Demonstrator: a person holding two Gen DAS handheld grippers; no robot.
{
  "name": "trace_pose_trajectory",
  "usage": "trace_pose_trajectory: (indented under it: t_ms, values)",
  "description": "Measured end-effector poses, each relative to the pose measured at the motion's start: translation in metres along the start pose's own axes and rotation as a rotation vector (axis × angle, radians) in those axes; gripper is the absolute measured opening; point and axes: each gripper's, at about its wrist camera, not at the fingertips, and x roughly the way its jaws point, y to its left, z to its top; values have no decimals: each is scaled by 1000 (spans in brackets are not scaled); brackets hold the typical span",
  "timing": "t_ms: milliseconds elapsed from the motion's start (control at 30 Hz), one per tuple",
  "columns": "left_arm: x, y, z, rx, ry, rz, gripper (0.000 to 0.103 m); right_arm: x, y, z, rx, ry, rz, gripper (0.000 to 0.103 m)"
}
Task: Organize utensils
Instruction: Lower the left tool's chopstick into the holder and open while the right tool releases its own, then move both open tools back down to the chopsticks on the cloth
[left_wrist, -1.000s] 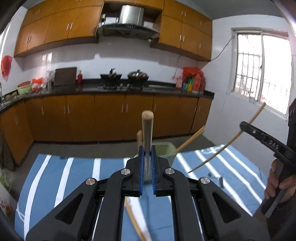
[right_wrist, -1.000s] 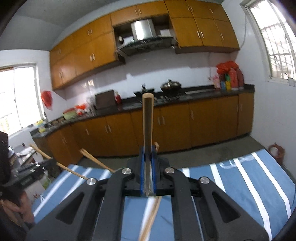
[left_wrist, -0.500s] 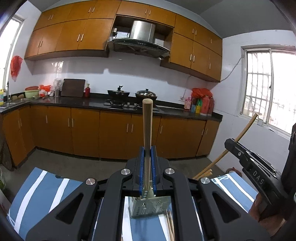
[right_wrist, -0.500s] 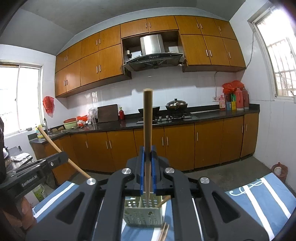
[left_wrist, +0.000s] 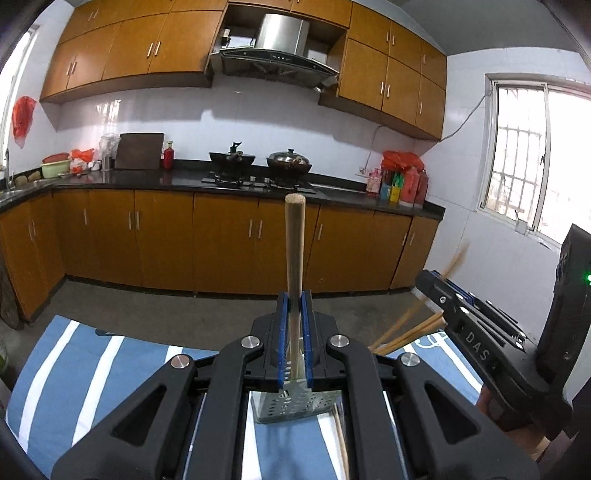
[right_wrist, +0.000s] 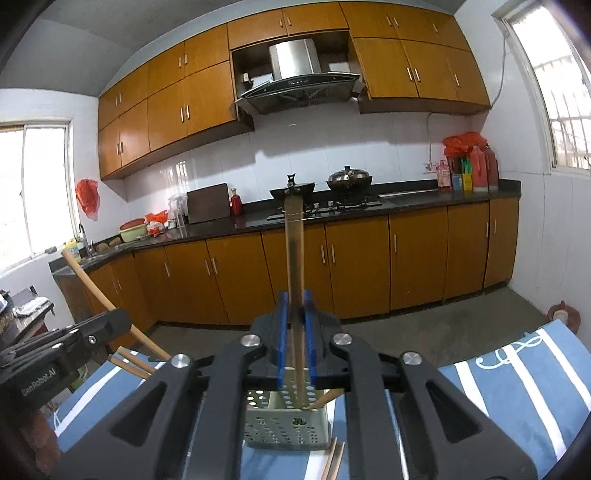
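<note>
We hold a tool in each hand over the blue-and-white striped cloth (left_wrist: 92, 369) on the worktop.

On the left, our left tool (left_wrist: 294, 332) is clamped on a round wooden handle (left_wrist: 294, 258) that stands upright between its blue pads (left_wrist: 282, 339). Its lower end drops toward the perforated metal holder (left_wrist: 291, 406) directly below. Loose chopsticks (left_wrist: 341, 443) lie on the cloth just beside the holder's right side. Further right in this view, the right tool's body shows near several stick ends (left_wrist: 406, 332) that lean out to the right.

In the right view, the left tool's body sits at the far left with its handle slanting up past it. Our right tool (right_wrist: 294, 332) has its pads slightly apart around a flat wooden utensil (right_wrist: 294, 277), which stands upright with its lower end inside the holder (right_wrist: 288, 428); we cannot tell whether the pads grip it. One short stick (right_wrist: 327, 398) leans in the holder's right corner.
</note>
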Motion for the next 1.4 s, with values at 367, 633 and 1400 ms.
trace_pose_trajectory:
  t_ms: [367,633,1400]
  values:
    - [-25,3,8,-10,-49,12,35,-49,-10,1,21,-55,-20,28]
    - [-52,34,-41,3,30,110,36,-76,-38,-69,51,102,-96,28]
    - [-20,80,-191,-77,434,176,37,6,-18,-228,94,664,-97,12]
